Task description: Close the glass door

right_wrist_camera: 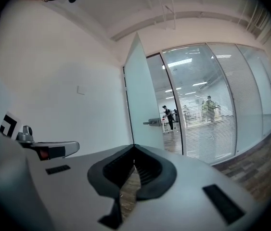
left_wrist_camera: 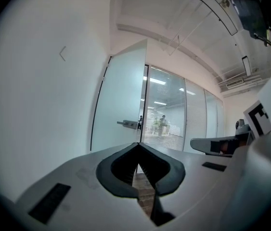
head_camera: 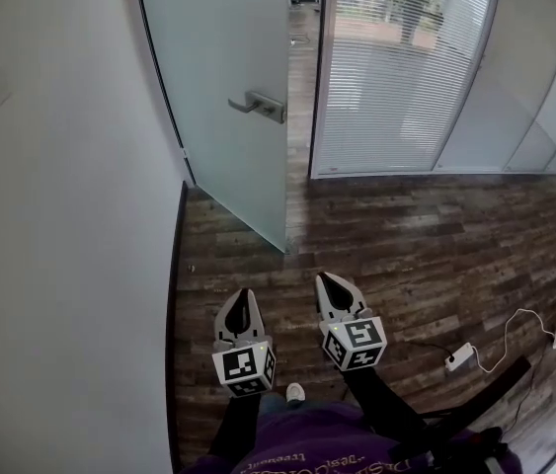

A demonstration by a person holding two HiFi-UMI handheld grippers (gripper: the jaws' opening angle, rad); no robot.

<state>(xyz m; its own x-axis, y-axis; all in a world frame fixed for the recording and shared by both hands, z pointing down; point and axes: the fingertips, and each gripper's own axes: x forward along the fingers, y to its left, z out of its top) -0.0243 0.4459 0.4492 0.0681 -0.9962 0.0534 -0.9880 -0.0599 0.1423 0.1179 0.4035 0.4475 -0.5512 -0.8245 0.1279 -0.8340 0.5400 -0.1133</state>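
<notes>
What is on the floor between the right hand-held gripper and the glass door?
Nothing. In the head view, only bare wooden floor lies between the right hand-held gripper and the glass door.

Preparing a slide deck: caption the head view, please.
Left gripper and right gripper, both shut, face the open frosted glass door and silver lever handle across dark wooden floor.

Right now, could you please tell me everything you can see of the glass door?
The glass door is a tall frosted pane, pale blue-green, with a silver lever handle near its free edge. It stands partly open, swung into the room from the side by the white wall, leaving a narrow gap at the free edge. Nothing touches it.
</notes>
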